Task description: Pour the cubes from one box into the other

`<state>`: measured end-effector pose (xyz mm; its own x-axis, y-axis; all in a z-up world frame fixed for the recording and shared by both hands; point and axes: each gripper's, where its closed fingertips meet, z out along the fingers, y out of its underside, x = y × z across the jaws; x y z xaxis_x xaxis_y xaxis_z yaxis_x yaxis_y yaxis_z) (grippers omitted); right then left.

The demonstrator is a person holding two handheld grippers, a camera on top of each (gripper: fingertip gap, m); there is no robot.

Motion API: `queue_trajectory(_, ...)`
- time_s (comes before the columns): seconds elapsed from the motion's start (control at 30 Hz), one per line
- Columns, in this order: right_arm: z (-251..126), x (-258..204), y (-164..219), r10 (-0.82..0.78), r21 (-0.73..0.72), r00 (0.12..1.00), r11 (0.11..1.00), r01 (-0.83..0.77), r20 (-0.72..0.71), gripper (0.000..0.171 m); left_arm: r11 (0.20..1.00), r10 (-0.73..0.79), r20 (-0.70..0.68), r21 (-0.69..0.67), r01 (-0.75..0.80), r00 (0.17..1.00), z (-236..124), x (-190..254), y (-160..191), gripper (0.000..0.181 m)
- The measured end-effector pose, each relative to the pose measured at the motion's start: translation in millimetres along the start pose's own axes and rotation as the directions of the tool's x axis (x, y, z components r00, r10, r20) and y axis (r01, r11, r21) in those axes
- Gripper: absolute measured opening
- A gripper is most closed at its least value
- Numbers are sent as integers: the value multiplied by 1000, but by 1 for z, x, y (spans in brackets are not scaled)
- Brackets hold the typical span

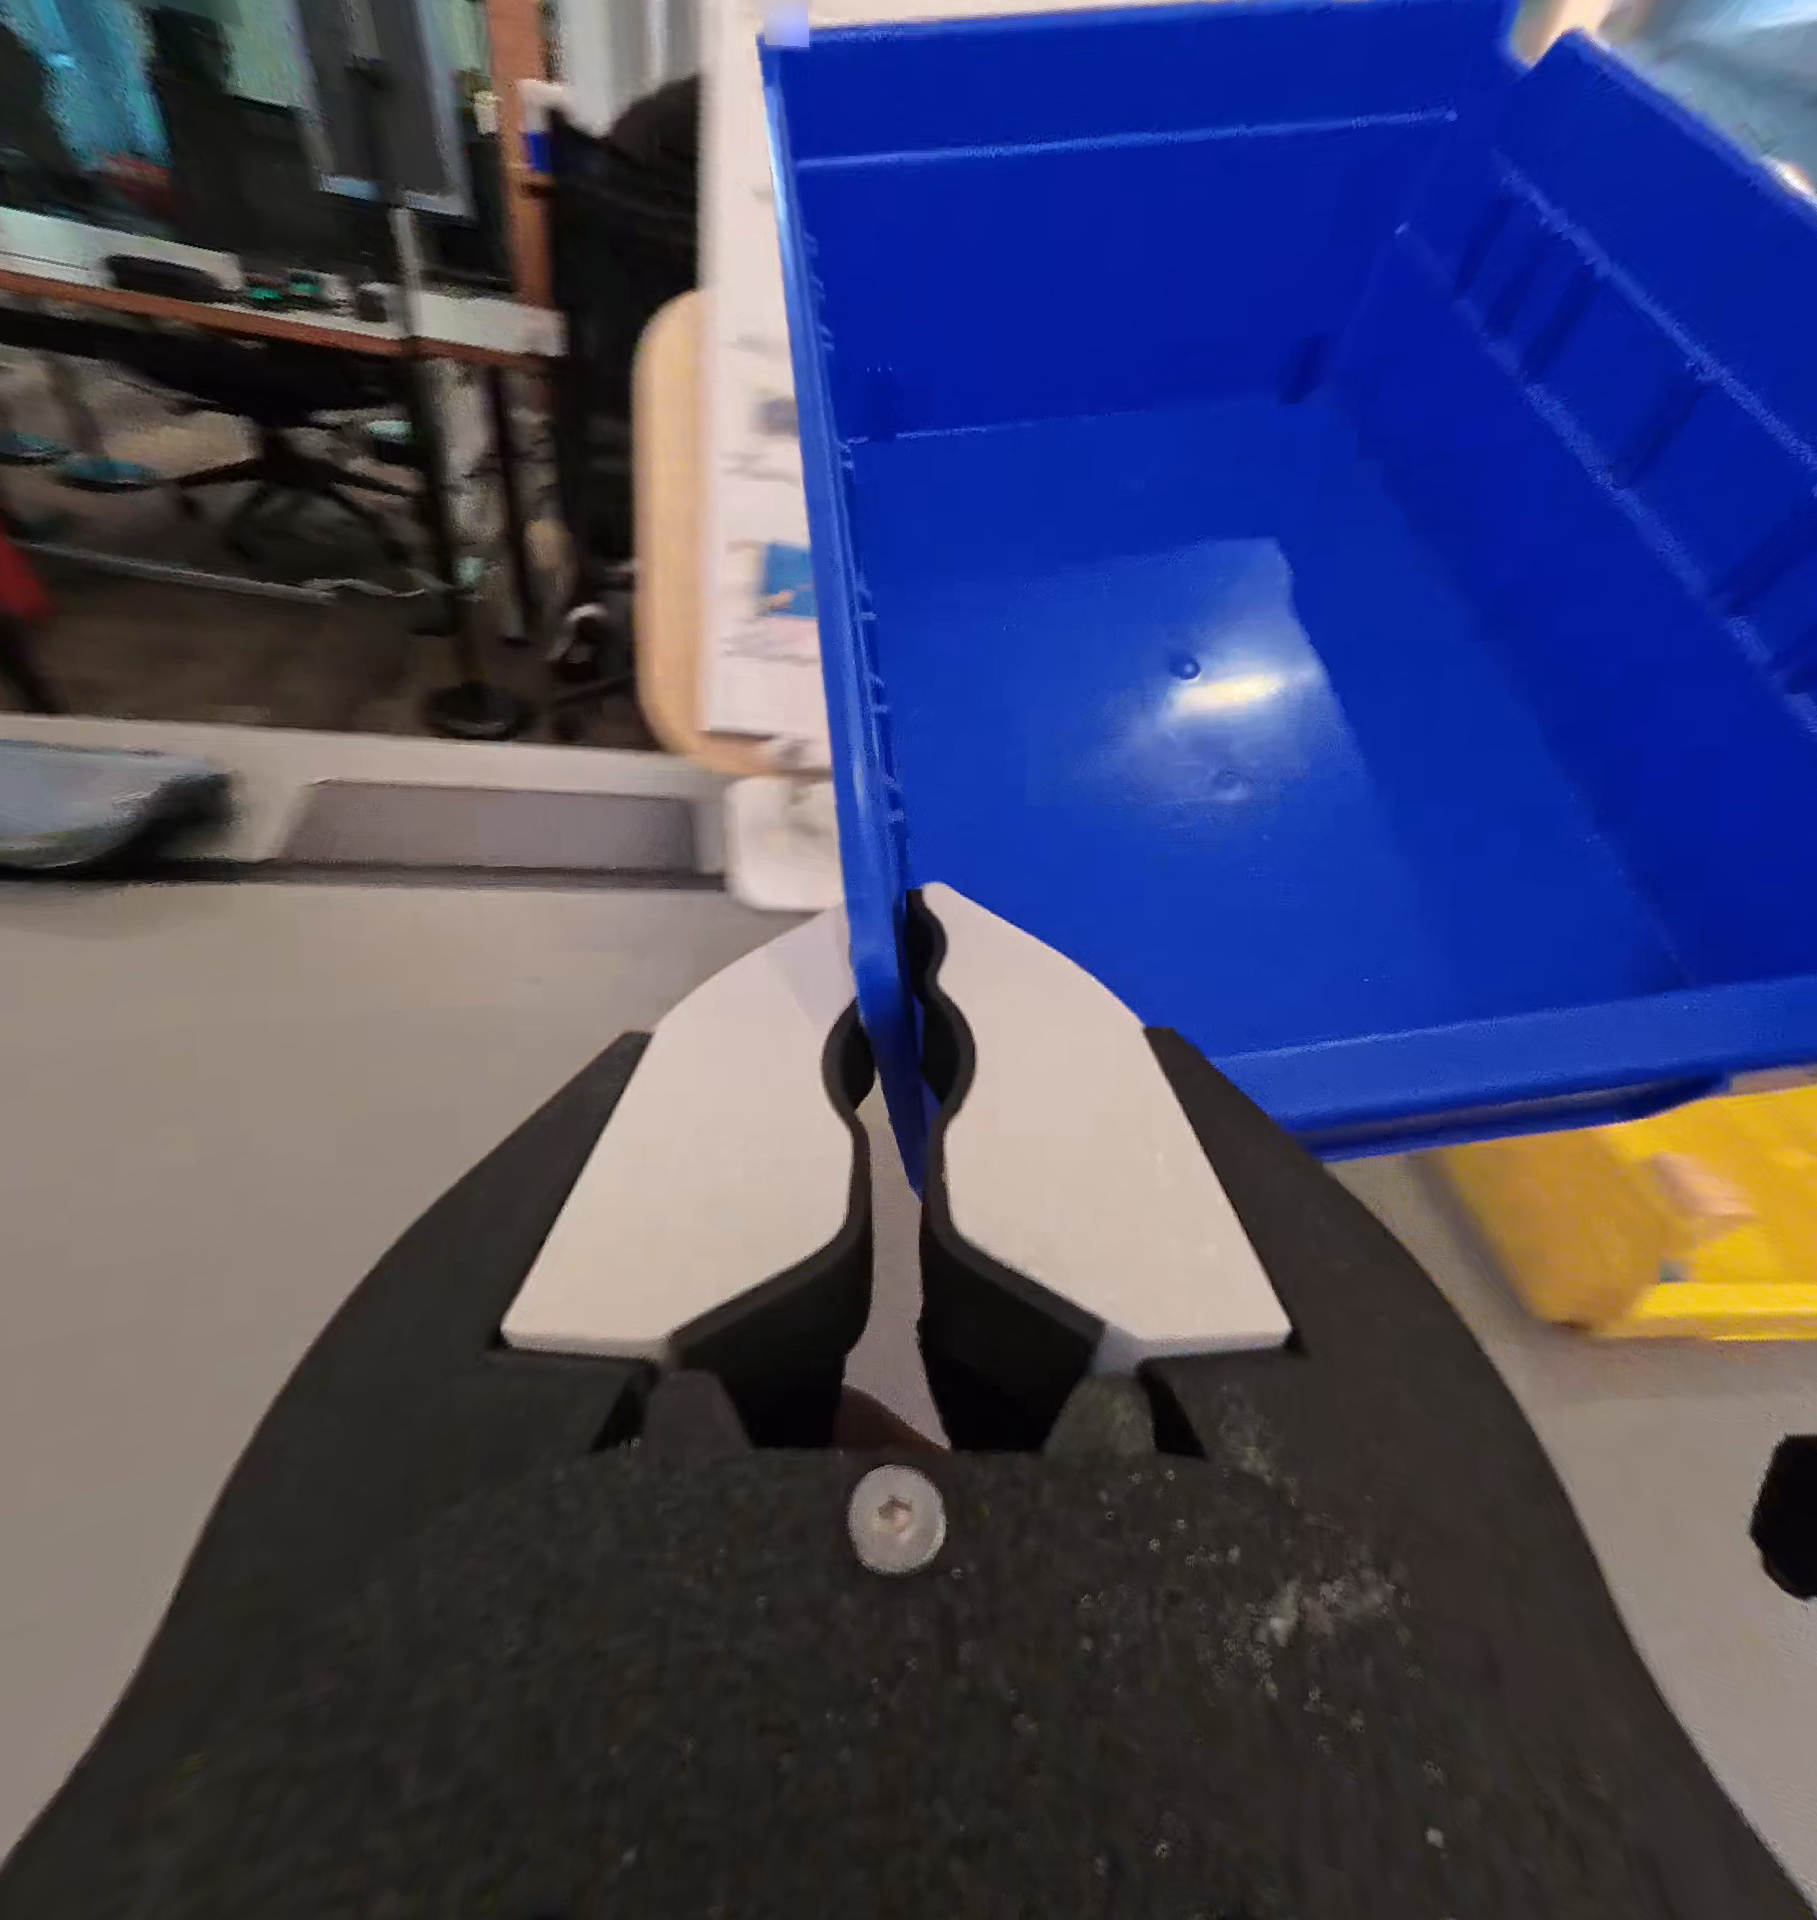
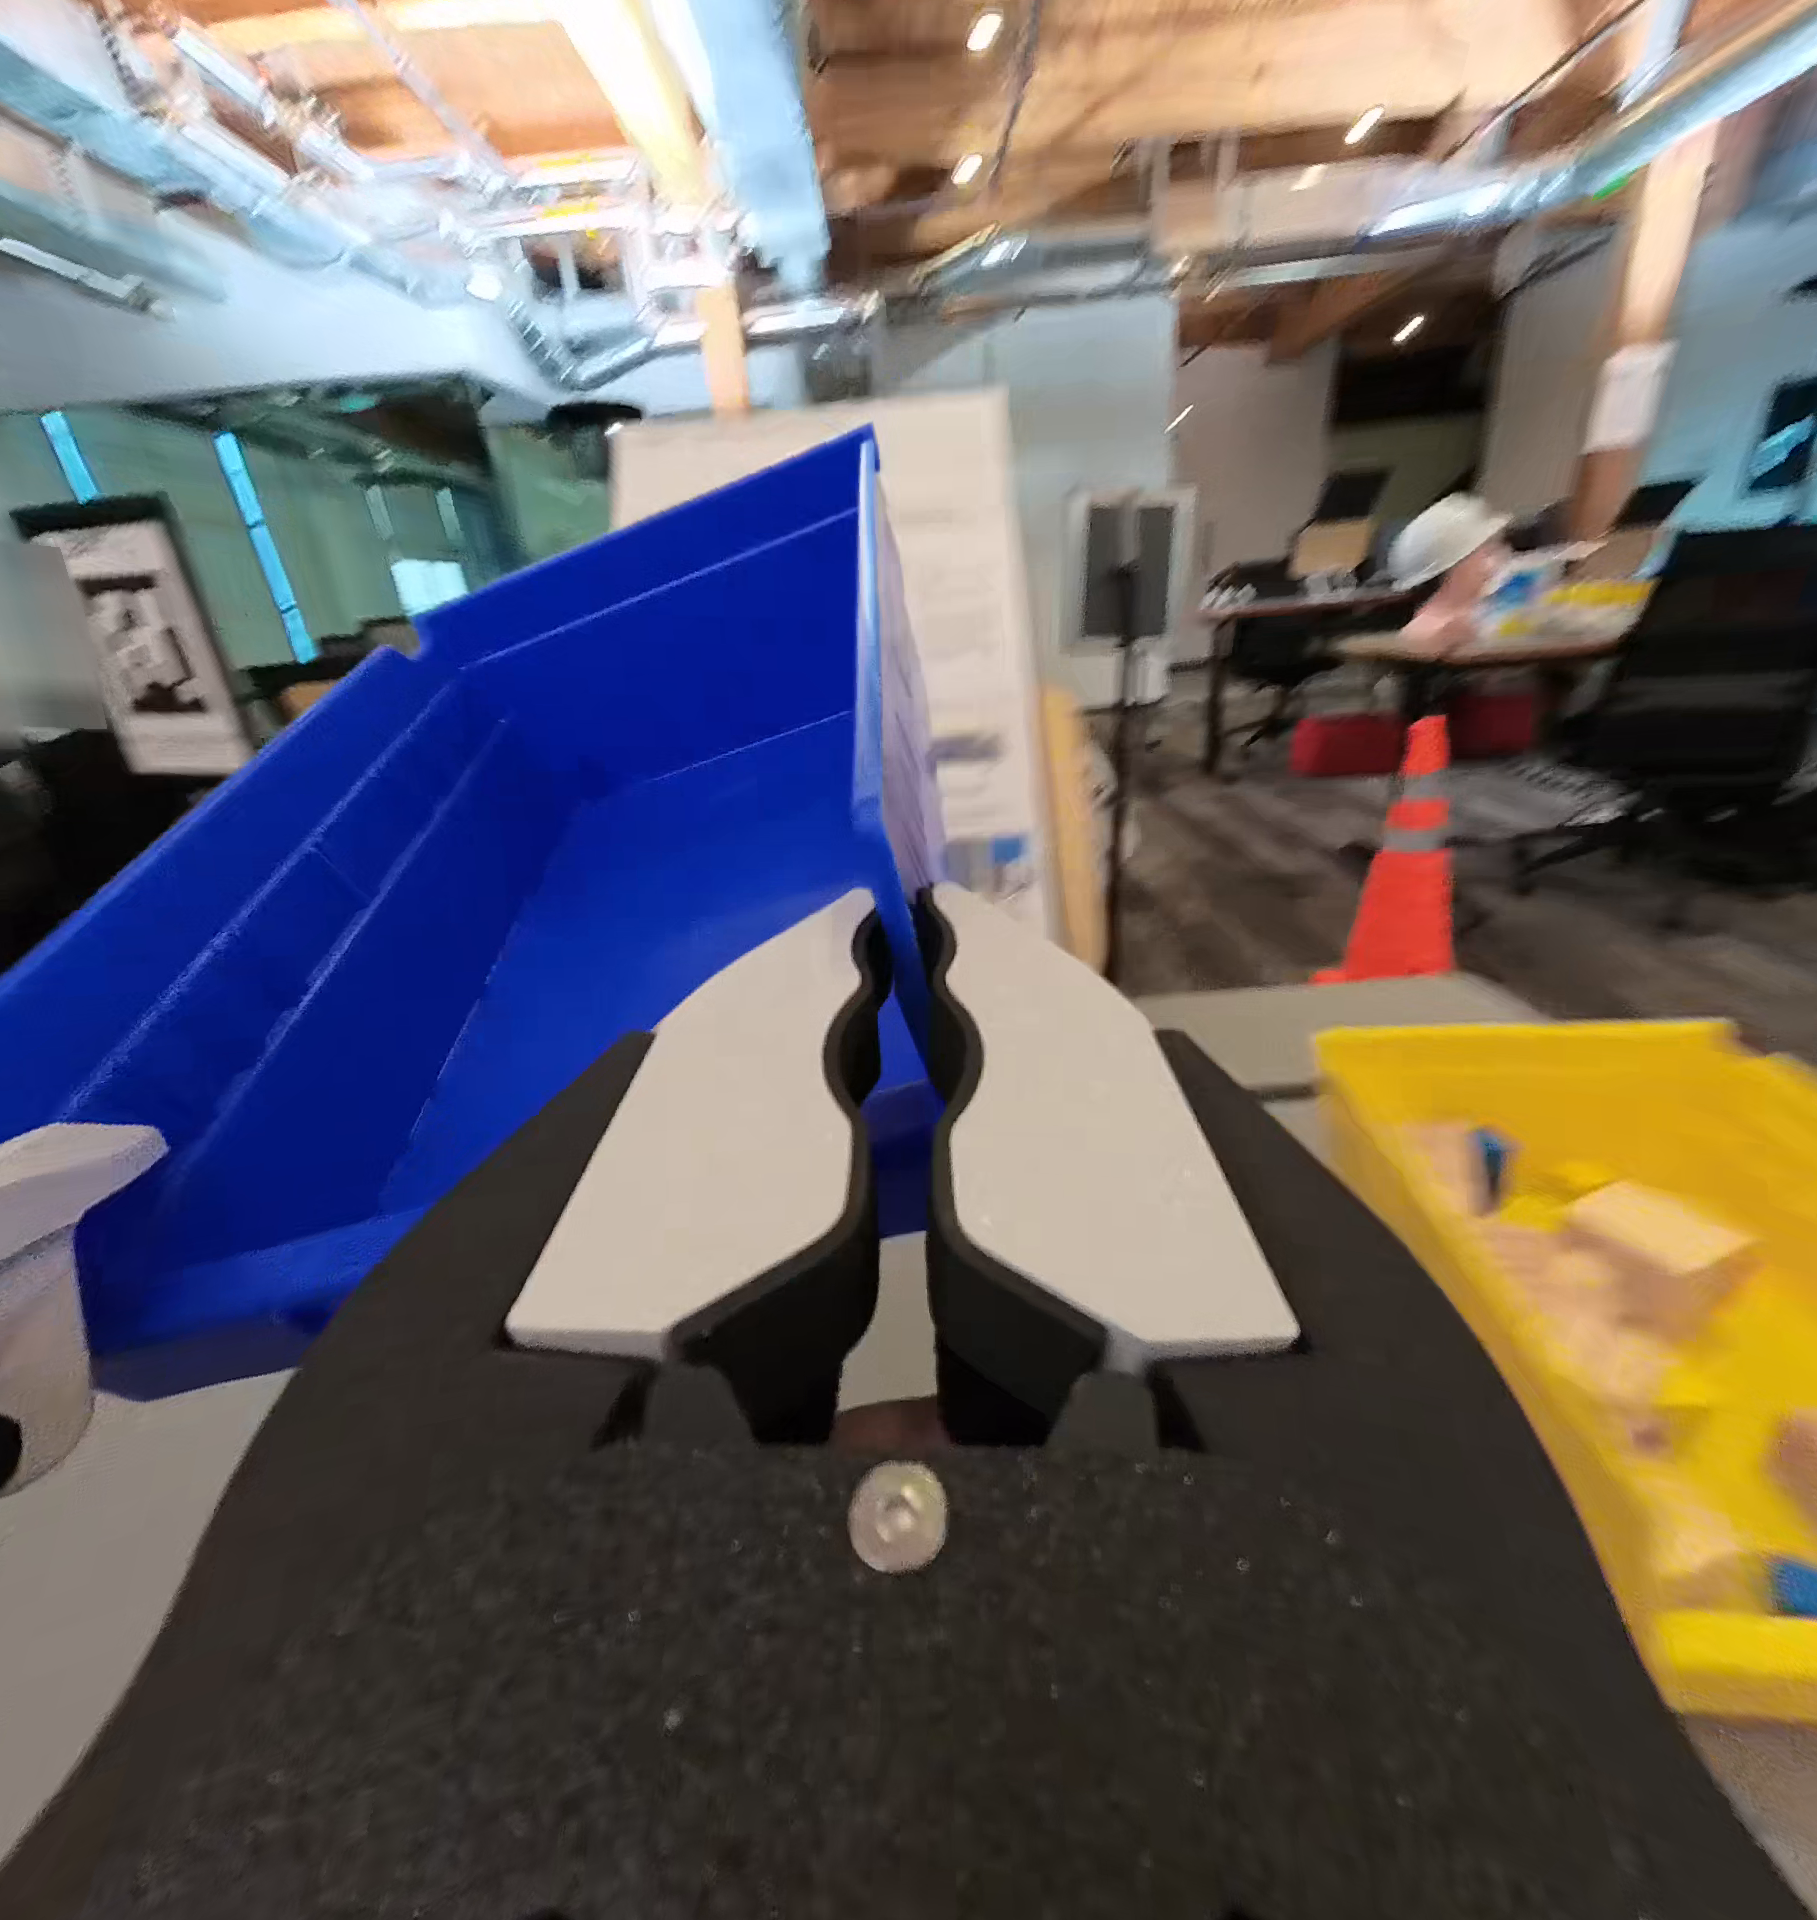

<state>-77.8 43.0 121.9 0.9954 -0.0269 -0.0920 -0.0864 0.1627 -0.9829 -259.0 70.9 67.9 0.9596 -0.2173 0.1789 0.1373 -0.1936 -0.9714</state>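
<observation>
The left claw (image 1: 896, 1039) pinches one side wall of the empty blue bin (image 1: 1299, 727), the right claw (image 2: 906, 1039) the opposite wall. The bin hangs tilted beside the yellow bin (image 2: 1506, 1070), which holds the wooden cubes (image 2: 1652, 1257). Thin walls could slip out if either grip twists.

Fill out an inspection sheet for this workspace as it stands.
Surface: grey table, bare where visible.
Job's things: blue box lifted and tilted, empty; yellow box on the table, holding wooden cubes.
Clutter: nothing seen.
Grippers: left gripper shut on the blue box's side wall; right gripper shut on the opposite wall.
Cables: nothing seen.
Surroundings: orange traffic cone, desks, chairs, exposed ceiling ducts.
</observation>
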Motion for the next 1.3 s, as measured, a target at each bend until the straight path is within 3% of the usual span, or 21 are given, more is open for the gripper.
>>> queue_trajectory(0.2, 5, -133, 132, 81, -253, 982, 967, -36, 169, 3, 990, 4, 221, -136, 26, 975, -36, -158, 75, 2)
queue_trajectory(0.37, 12, -182, 217, 156, -478, 968, 877, -45, 196, 3, 973, 92, 301, -231, -21, 949, -27, -226, 108, 2)
queue_trajectory(0.57, 7, -201, 270, 218, -624, 949, 781, -29, 227, 7, 952, 42, 278, -301, 45, 960, -7, -262, 155, 3)
queue_trajectory(0.63, 2, -206, 268, 297, -636, 925, 767, -83, 238, 9, 962, -10, 234, -262, 73, 972, -7, -265, 155, 4)
queue_trajectory(0.77, -6, -215, 267, 317, -667, 898, 744, -36, 305, 13, 954, -92, 235, -257, 154, 968, -12, -271, 154, 6)
queue_trajectory(0.83, -13, -214, 263, 346, -691, 867, 722, -1, 359, 17, 951, -134, 216, -245, 186, 967, -19, -269, 150, 19)
queue_trajectory(0.93, -27, -184, 246, 294, -670, 842, 735, 105, 454, 35, 963, -196, 190, -146, 225, 962, -43, -268, 122, 37)
queue_trajectory(1.1, -37, -73, 190, 162, -516, 808, 834, 195, 566, 36, 964, -264, 207, 25, 265, 942, -90, -257, 93, 40)
queue_trajectory(1.2, -26, 37, 152, 91, -450, 888, 882, 138, 451, 36, 957, -287, 132, -3, 290, 949, -90, -220, 99, 38)
queue_trajectory(1.3, -35, 149, 134, 83, -422, 961, 906, 38, 264, 40, 952, -289, 70, -80, 294, 955, -85, -177, 115, 48)
